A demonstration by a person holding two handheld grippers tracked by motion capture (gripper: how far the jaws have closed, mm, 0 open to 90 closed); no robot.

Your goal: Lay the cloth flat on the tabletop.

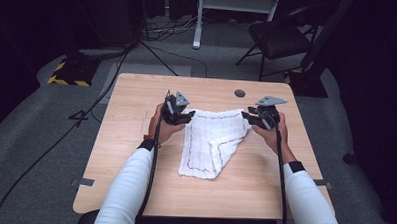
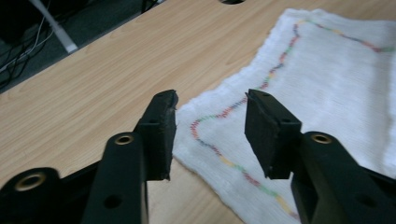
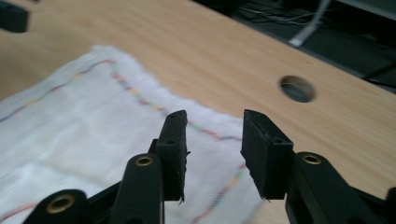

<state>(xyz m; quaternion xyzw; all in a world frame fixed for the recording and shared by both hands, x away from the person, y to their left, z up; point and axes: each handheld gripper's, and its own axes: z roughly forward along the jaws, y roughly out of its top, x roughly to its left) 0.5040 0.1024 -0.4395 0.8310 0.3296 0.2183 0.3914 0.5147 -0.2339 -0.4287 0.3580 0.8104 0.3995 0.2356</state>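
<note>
Dark room behind the bench: a folding chair [image 1: 279,37] at far right, cables [image 1: 164,28] across grey floor, a hazard-striped base [image 1: 67,75] at far left. Wooden table [image 1: 134,180] with a cable hole [image 1: 239,93] near its far edge.

White woven cloth [image 1: 214,142] with a multicoloured stitched border lies mid-table, partly folded: far edge spread wide, near end tapering to a narrow folded lobe toward the person.

Left gripper [image 1: 185,116] sits at the cloth's far-left corner, jaws parted to a moderate gap over that corner [image 2: 205,126], nothing between them. Right gripper [image 1: 246,116] sits at the far-right corner, jaws likewise apart and empty, straddling the border there [image 3: 210,135].

Handling judgement: light, limp, non-slippery textile; will drape and sag, no breakage risk. Best grip points are the two far corners, pinched just inside the stitched border, single layer, both sides together to keep it taut.
</note>
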